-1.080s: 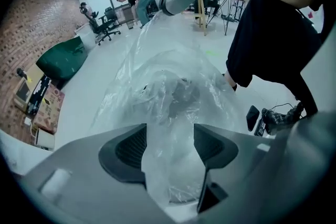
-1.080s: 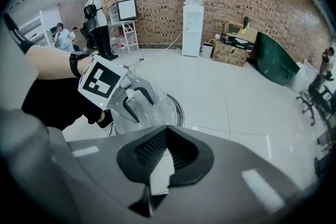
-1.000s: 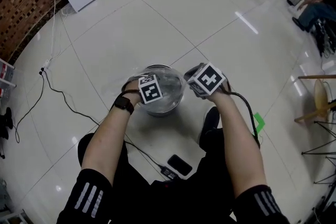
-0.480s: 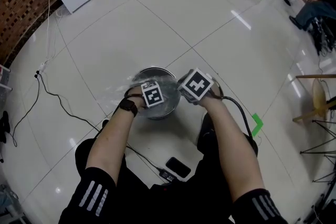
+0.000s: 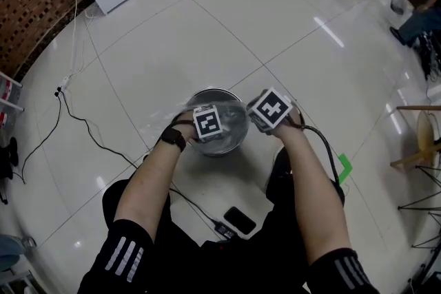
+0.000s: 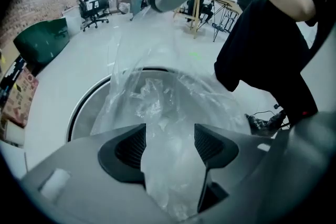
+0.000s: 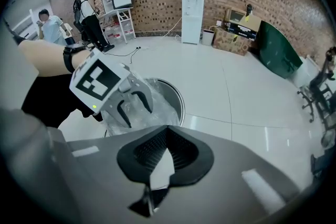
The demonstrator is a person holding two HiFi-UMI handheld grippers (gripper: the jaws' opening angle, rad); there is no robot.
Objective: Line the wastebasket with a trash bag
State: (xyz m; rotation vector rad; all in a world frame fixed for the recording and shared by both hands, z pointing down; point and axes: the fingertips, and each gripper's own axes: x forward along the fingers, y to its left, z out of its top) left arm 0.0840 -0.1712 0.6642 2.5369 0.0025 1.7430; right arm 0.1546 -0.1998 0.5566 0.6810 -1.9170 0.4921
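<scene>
The wastebasket (image 5: 219,90) stands on the tiled floor (image 5: 172,31), well out from the brick-wall edge and just in front of the crouching person's knees. The clear bag (image 5: 233,122) already hangs down inside it, crumpled and not yet smoothed against the wall.

The right tool (image 7: 167,153) has its jaws together, pinching a thin fold of the bag's film at the basket's right side. The left tool (image 6: 169,143) points steeply down over the basket's mouth. Its jaws stand wide apart with a loose bunch of film running up between them, and the pads do not appear to squeeze it.

By my reading, the step in hand is seating the bag: its body is inside, but the mouth is not yet turned over the rim. The next move calls for the left tool to close on the film's edge opposite the right one's hold. Both should then spread the opening and draw it outward and down over the rim, gently, since thin film can tear or slip free.
</scene>
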